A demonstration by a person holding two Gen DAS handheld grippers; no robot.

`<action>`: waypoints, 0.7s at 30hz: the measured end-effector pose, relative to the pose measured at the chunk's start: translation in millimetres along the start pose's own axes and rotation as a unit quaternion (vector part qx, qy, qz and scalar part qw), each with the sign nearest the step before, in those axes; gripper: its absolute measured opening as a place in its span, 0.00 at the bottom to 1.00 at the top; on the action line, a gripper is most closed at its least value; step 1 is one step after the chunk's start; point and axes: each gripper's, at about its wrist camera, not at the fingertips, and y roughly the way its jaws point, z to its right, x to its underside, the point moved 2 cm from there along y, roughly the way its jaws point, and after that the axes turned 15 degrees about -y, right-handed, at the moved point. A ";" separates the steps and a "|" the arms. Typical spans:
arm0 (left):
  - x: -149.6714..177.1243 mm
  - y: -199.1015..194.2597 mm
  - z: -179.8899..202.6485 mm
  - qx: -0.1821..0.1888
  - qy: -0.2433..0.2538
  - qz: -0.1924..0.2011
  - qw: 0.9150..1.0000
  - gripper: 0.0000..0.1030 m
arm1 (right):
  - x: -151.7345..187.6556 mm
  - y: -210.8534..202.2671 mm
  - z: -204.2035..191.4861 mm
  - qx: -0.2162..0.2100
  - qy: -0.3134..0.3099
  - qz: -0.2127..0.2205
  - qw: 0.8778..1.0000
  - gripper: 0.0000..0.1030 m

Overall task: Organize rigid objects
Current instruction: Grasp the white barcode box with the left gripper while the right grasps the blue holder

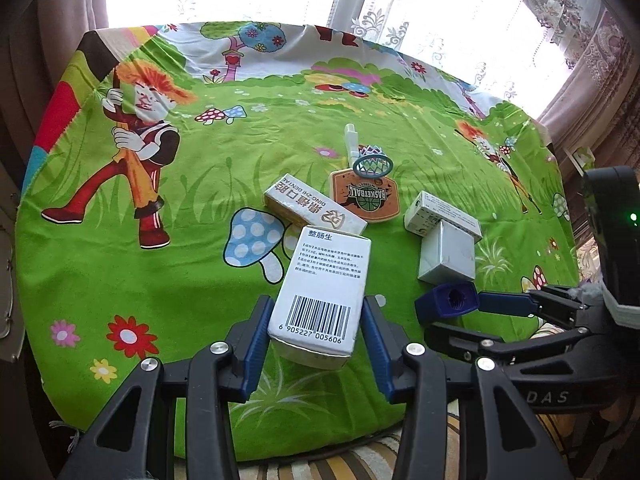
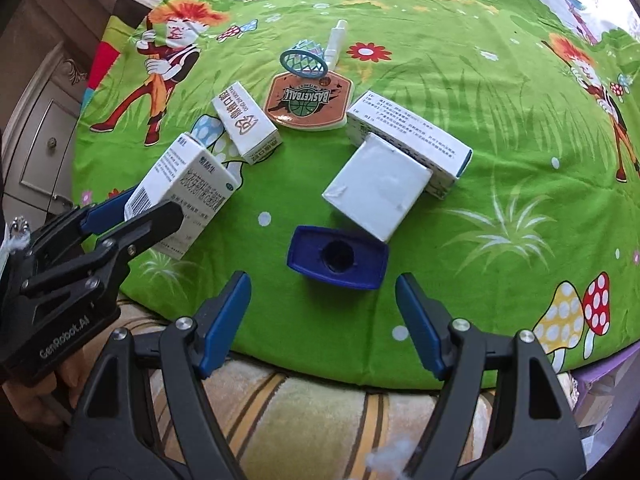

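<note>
Gripping a white medicine box with a barcode [image 1: 320, 292], the left gripper [image 1: 316, 344] sits at the bottom centre of the left wrist view, its 2 blue pads pressed against the box's sides. In the right wrist view the same box [image 2: 180, 192] shows at the left, tilted, its lower end raised above the cartoon-printed green cloth [image 2: 480, 120] that covers the tabletop.

The right gripper [image 2: 324, 324] stands with its fingers well apart at the bottom of its own view, nothing between them. Just above it in the frame a dark blue cap-like piece [image 2: 338, 258] with a round hole rests on the cloth.

Above and right of that piece, a plain white box [image 2: 378, 186] leans against a long white box with printed text [image 2: 408, 136]. At upper centre an orange basketball backboard toy [image 2: 308, 100] lies flat, its teal hoop [image 2: 304, 60] toward the top of the frame and a white tube-like piece [image 2: 334, 42] beside it. To its left a white and gold box [image 2: 246, 120] lies near the held box; whether they touch cannot be told.
</note>
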 end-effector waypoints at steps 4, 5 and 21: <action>-1.0 -0.6 -3.1 0.002 -0.007 0.002 1.000 0.44 | -5.4 7.7 1.3 0.008 0.024 -0.004 1.000 0.75; -0.9 -0.7 -3.4 0.002 -0.008 0.003 1.000 0.44 | -9.1 12.3 -0.4 0.012 0.025 -0.007 1.000 0.75; 10.3 -23.1 16.9 0.009 -0.008 0.021 1.000 0.44 | 14.0 -20.3 8.0 0.031 0.025 0.037 0.999 0.55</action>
